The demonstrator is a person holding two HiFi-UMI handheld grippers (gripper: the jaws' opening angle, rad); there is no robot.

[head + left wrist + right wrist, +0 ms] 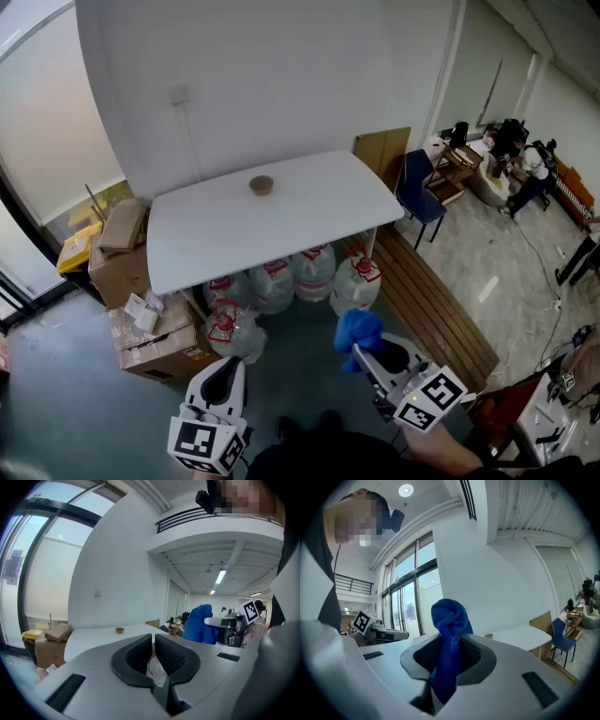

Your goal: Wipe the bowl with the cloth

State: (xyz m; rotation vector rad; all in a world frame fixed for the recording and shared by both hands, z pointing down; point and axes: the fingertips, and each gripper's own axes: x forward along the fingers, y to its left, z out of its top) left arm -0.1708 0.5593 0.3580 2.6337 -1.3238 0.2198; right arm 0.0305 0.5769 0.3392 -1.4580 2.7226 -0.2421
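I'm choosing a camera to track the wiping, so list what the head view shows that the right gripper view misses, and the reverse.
Only the head view: clear plastic water jugs under the white table, cardboard boxes, the slatted wooden bench. Only the right gripper view: tall glass windows, a round ceiling light. Both: the blue cloth pinched in the right claw, and the small brown bowl on that table.

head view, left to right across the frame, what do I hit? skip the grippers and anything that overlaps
cardboard boxes → bowl → blue cloth → blue chair
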